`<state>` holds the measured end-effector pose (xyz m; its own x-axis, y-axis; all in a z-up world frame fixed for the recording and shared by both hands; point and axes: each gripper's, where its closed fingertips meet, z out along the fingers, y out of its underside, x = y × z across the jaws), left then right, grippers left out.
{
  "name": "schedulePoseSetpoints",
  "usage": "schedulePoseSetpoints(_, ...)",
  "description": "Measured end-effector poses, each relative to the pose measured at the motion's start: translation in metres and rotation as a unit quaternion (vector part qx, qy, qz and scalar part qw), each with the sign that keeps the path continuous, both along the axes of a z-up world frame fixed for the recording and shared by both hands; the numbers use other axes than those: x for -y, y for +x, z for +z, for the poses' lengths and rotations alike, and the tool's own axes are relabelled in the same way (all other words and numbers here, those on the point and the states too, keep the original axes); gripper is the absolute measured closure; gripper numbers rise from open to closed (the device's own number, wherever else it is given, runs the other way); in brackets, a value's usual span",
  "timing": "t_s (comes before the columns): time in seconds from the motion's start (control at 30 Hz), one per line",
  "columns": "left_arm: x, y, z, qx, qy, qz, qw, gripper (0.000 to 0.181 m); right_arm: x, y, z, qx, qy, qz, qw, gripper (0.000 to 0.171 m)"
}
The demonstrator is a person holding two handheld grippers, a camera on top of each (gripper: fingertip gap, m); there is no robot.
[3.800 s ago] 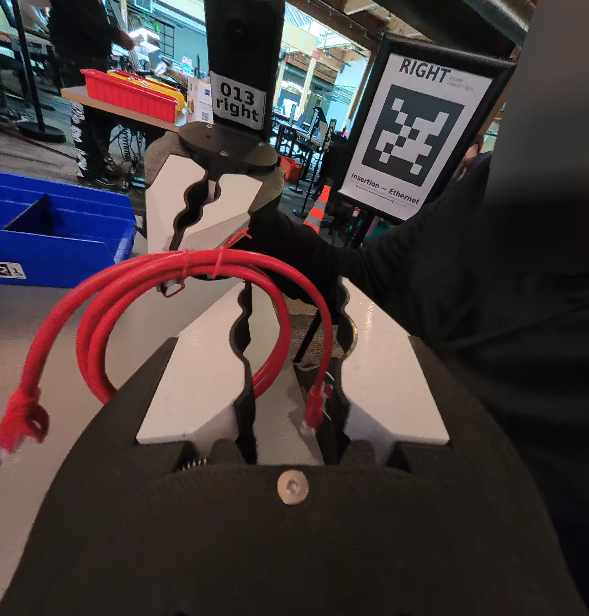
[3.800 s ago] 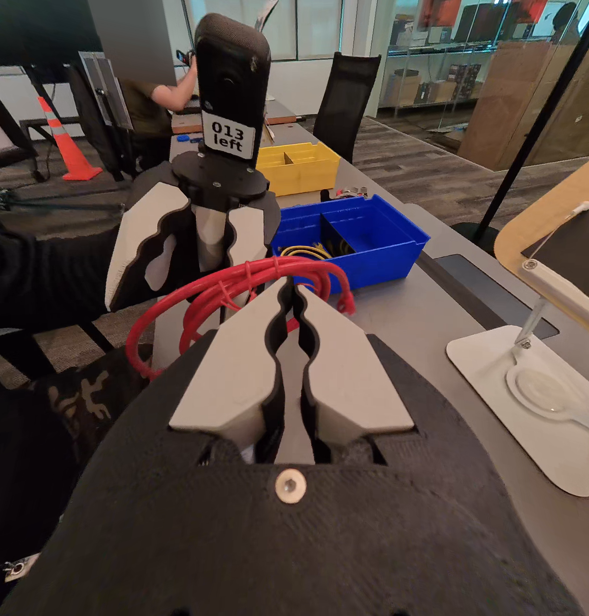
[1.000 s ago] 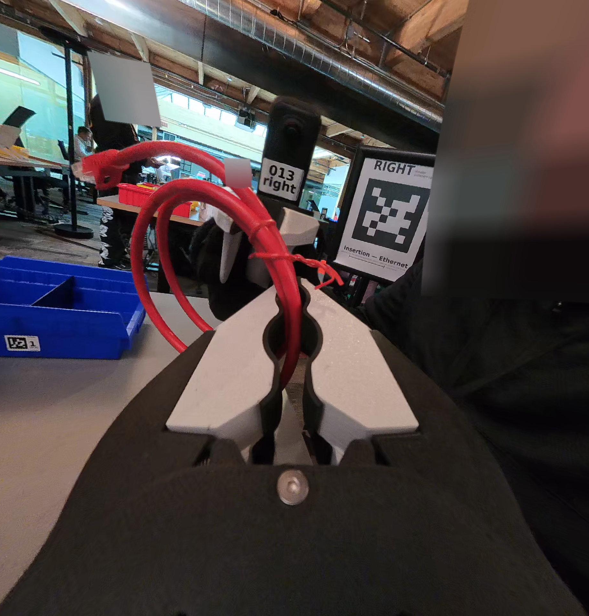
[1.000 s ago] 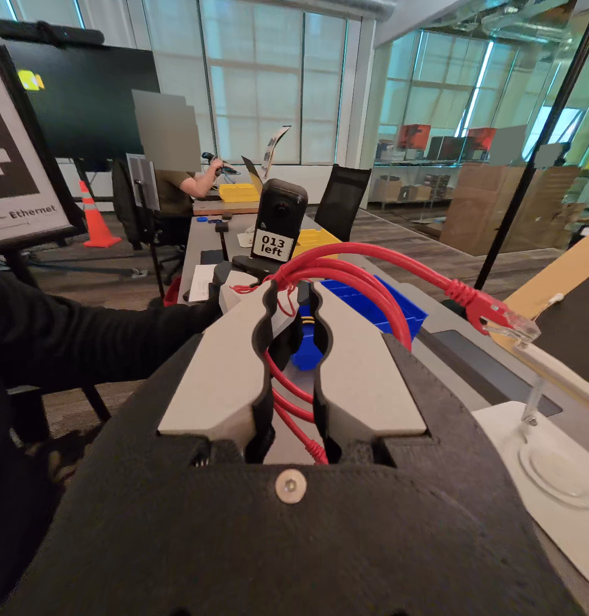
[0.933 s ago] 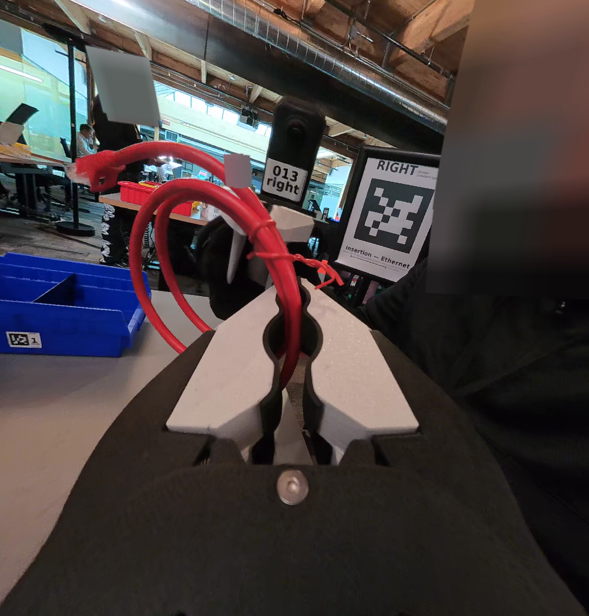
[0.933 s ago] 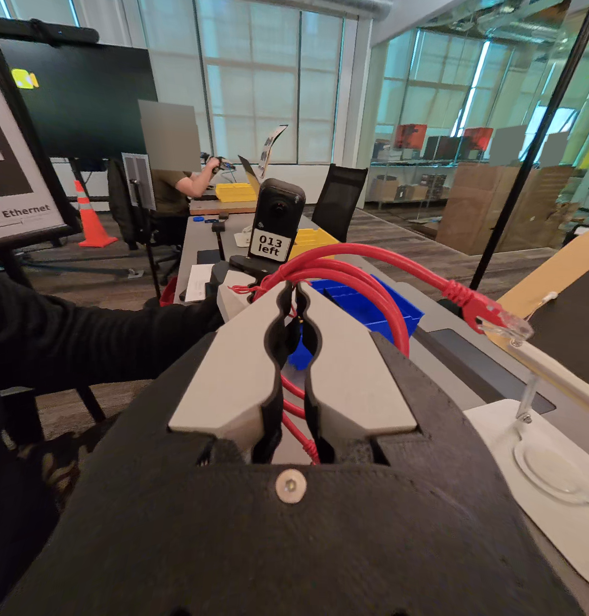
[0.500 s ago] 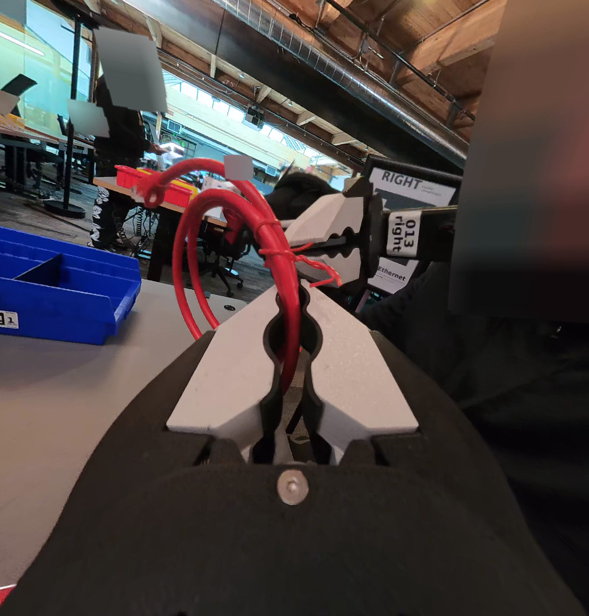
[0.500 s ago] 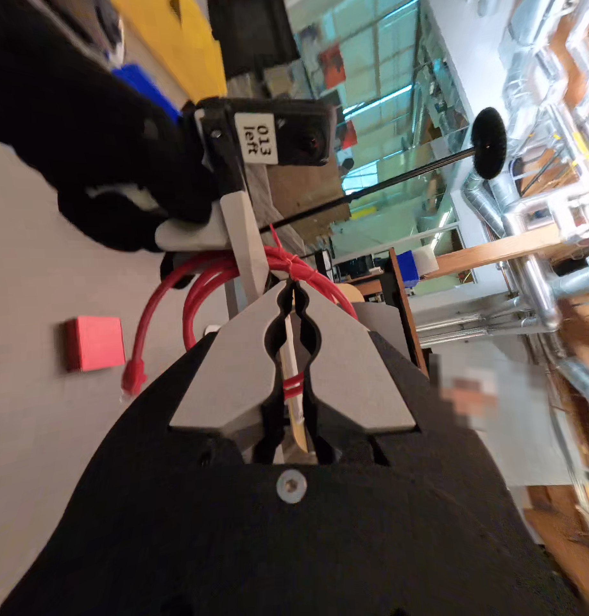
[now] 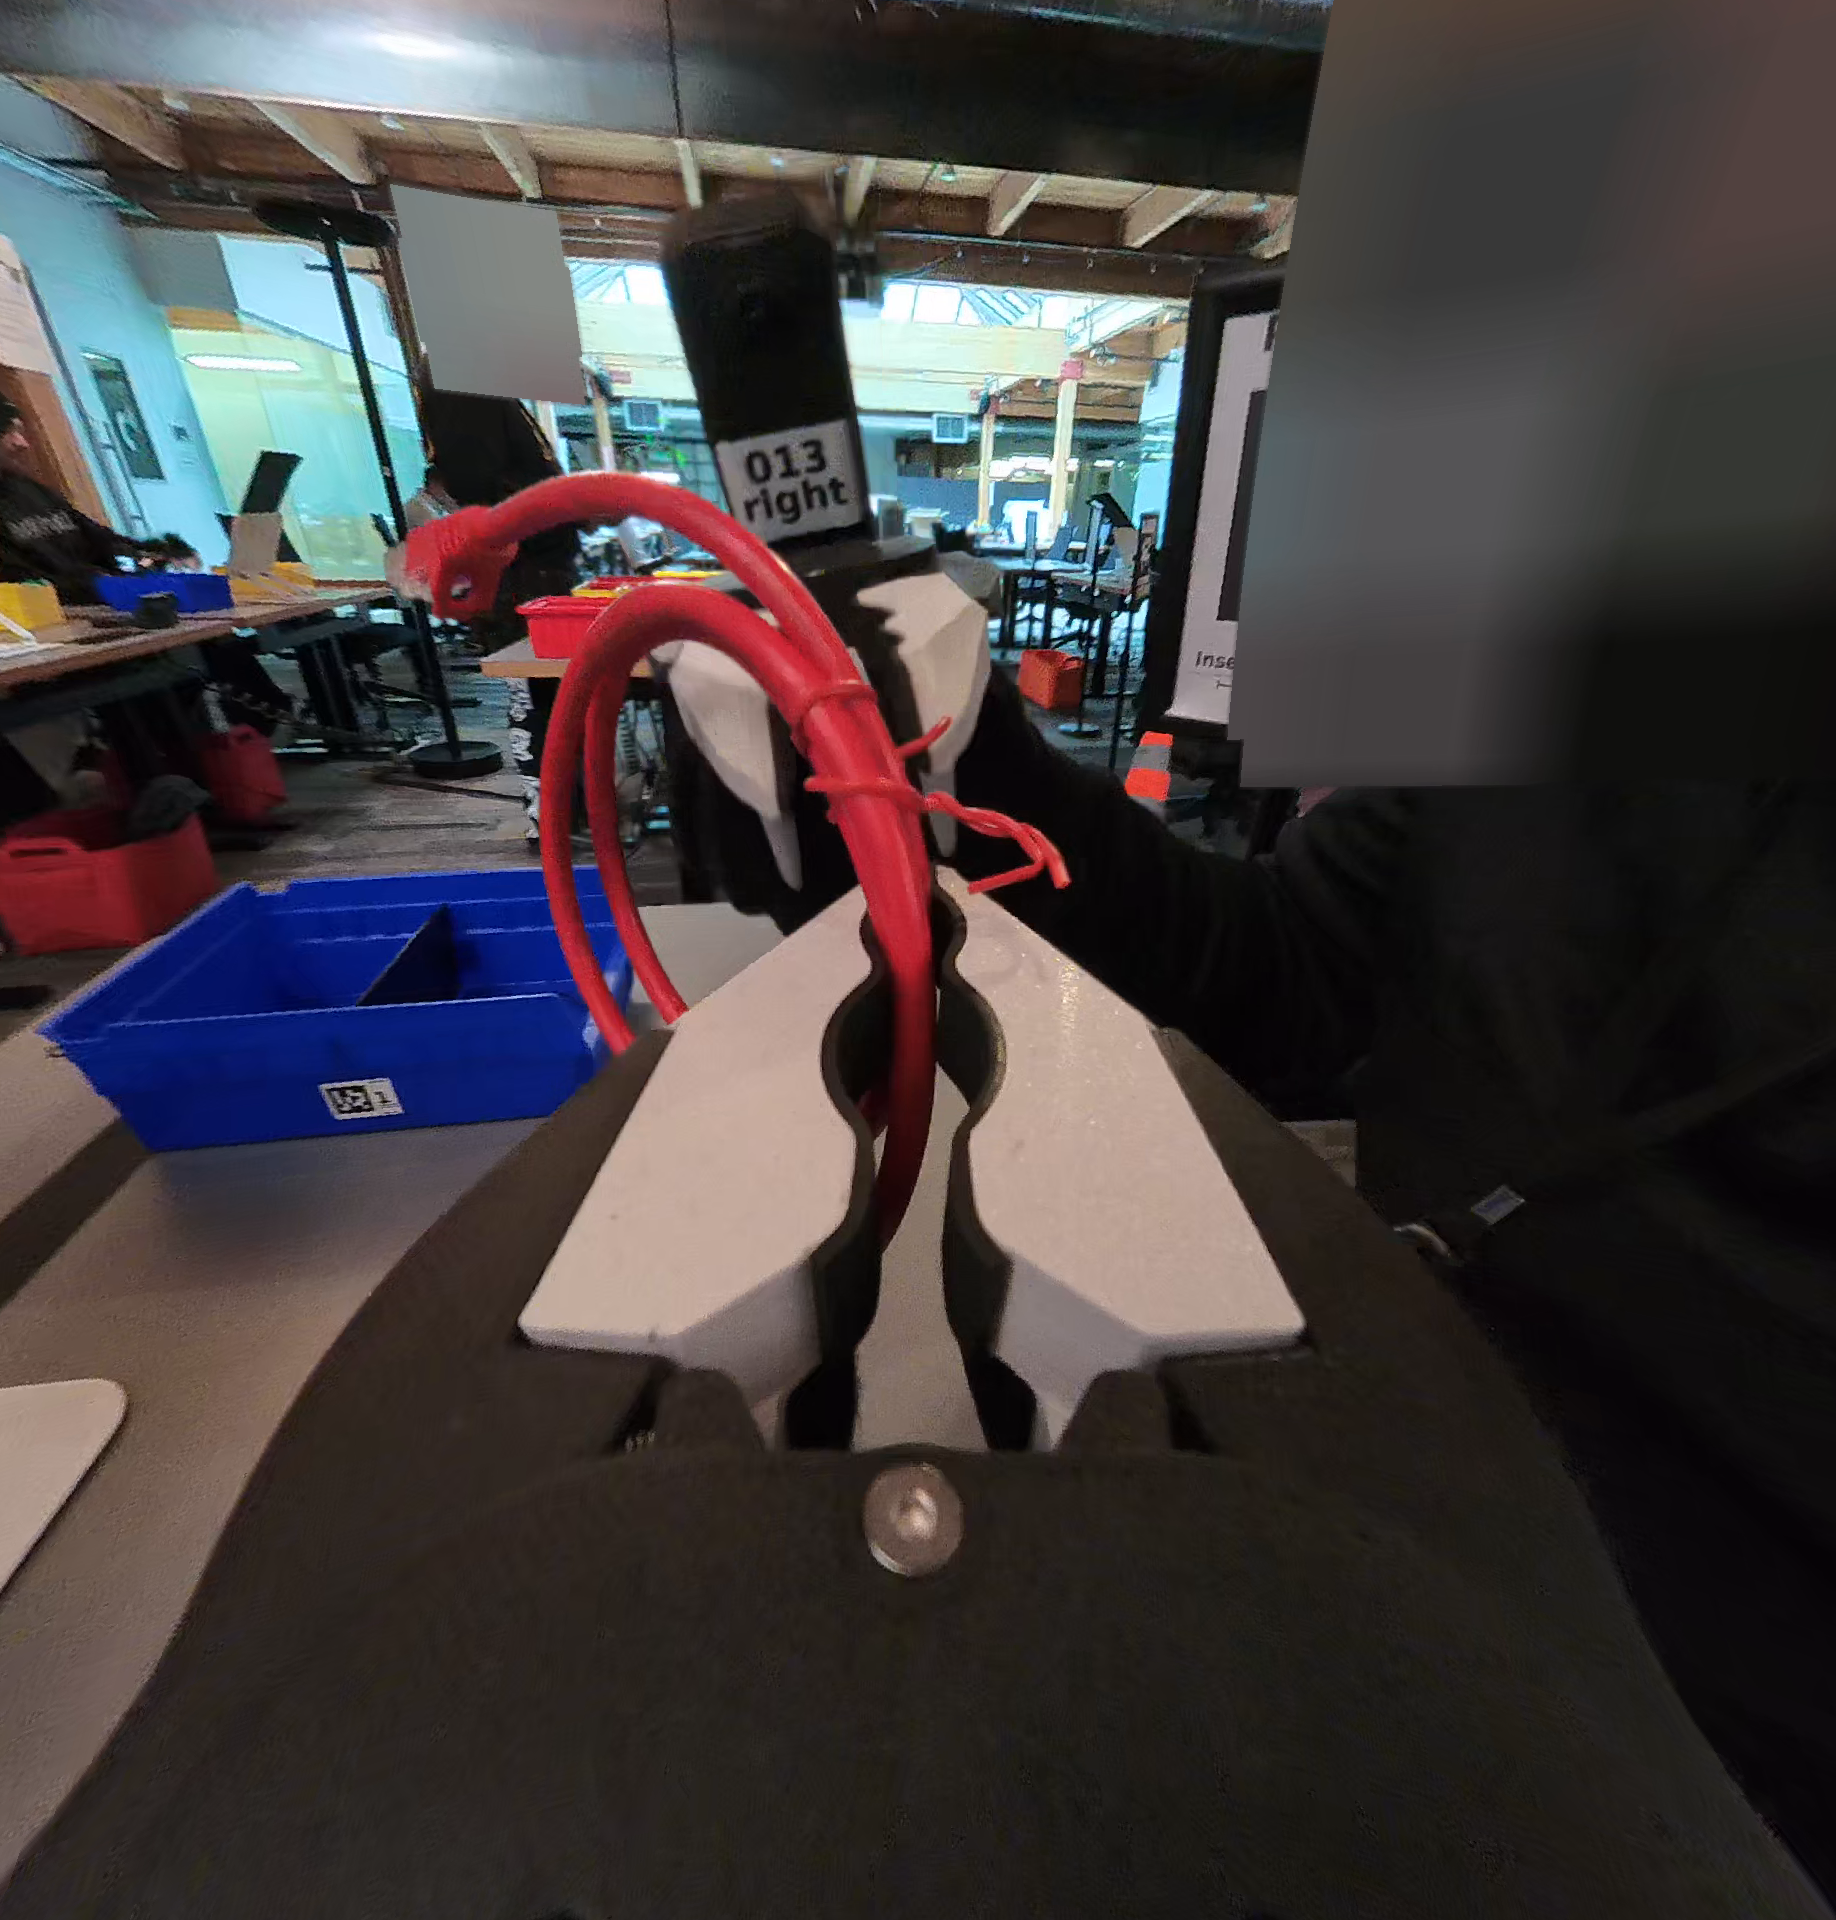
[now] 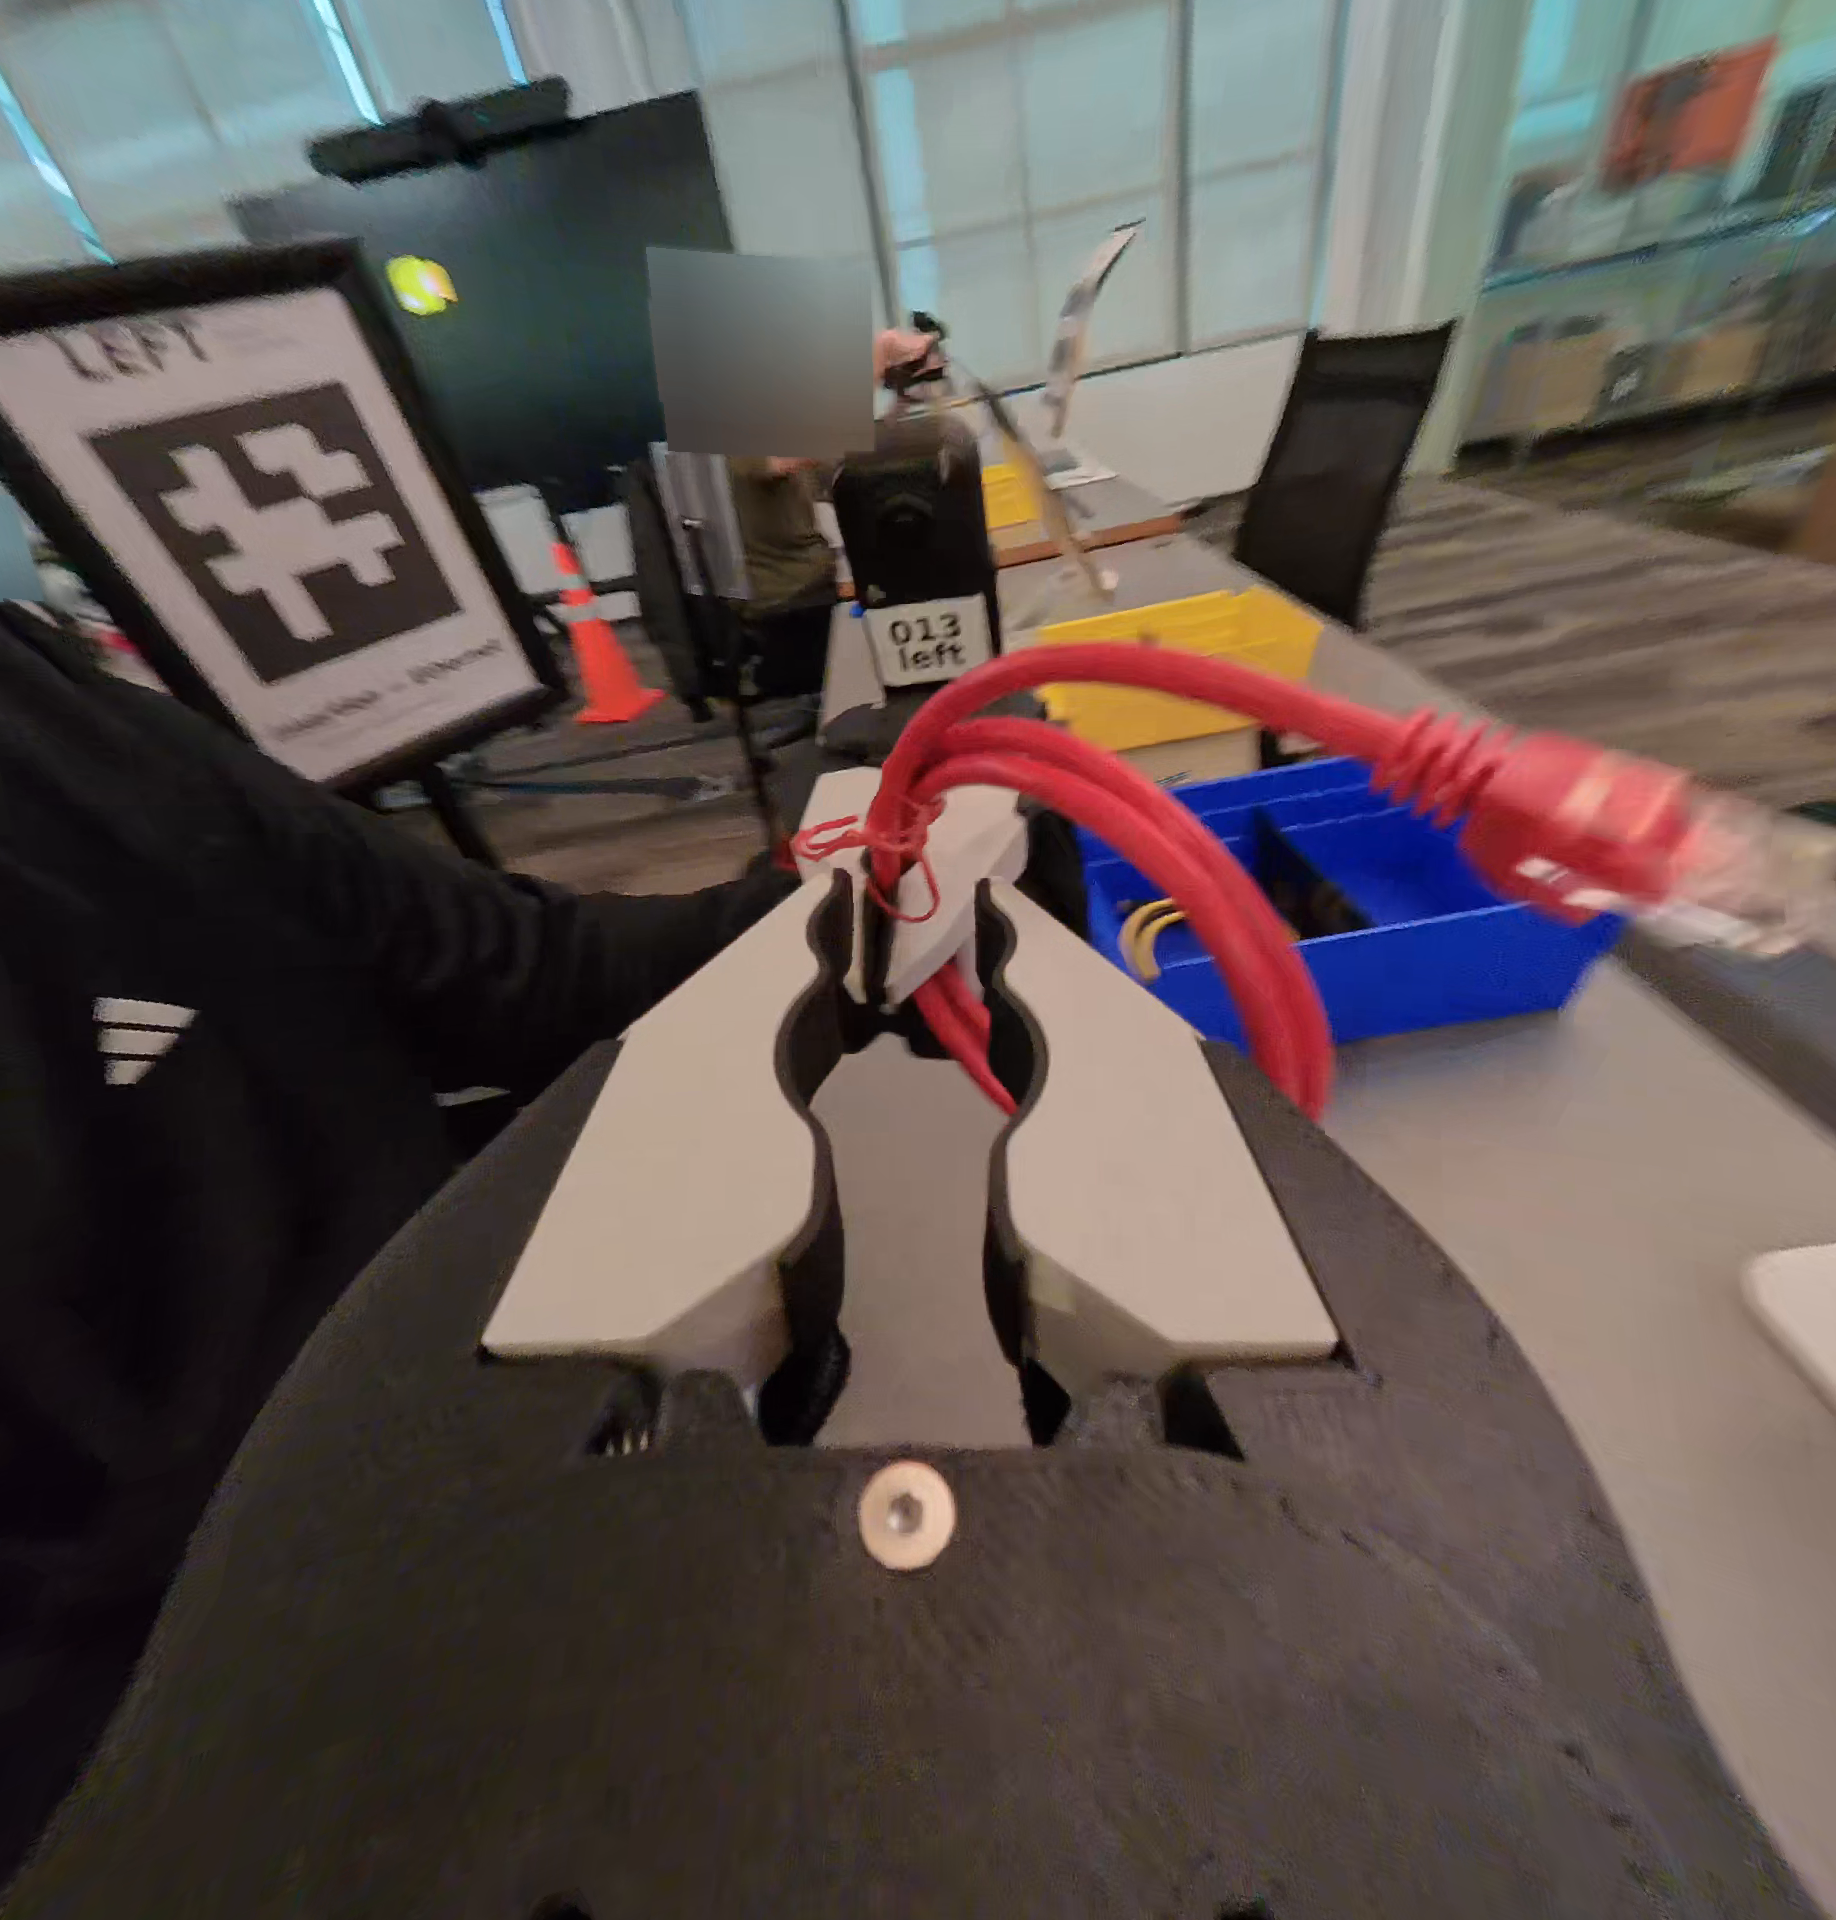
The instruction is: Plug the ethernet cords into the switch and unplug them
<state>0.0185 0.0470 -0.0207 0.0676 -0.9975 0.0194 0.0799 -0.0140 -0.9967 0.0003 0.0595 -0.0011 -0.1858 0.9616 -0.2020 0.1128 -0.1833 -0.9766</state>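
My left claw pinches the coiled red cord, held above the grey table. My right claw is spread, facing it. Blue bin nearby.

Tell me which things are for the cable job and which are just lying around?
For the job:
red cable
its plug
left gripper, shut on the cable
right gripper, open

Just lying around:
blue bin
yellow bin
orange cone
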Motion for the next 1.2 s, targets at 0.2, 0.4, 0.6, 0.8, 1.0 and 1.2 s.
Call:
schedulePoseSetpoints(0.2,0.003,0.0,-0.002,-0.026,0.039,0.014,0.999,0.181,0.011,-0.008,0.003,-0.049,-0.122,0.084,0.988,0.152)
schedulePoseSetpoints(0.4,0.006,-0.002,-0.001,-0.028,0.051,0.012,0.998,0.181,0.02,-0.001,0.009,-0.097,-0.195,0.172,0.961,0.142)
schedulePoseSetpoints(0.6,0.009,-0.001,-0.001,-0.04,0.069,0.012,0.997,0.181,0.022,-0.001,0.013,-0.118,-0.218,0.193,0.949,0.148)
schedulePoseSetpoints(0.8,0.007,-0.004,-0.002,-0.049,0.076,0.022,0.996,0.181,0.022,-0.006,0.012,-0.103,-0.202,0.169,0.959,0.151)
schedulePoseSetpoints(1.0,0.002,-0.007,-0.007,-0.082,0.1,0.047,0.99,0.181,0.022,-0.008,0.007,-0.081,-0.195,0.156,0.965,0.15)
schedulePoseSetpoints(1.2,-0.005,-0.009,-0.014,-0.127,0.126,0.082,0.98,0.181,0.02,-0.009,-0.001,-0.051,-0.165,0.129,0.976,0.15)
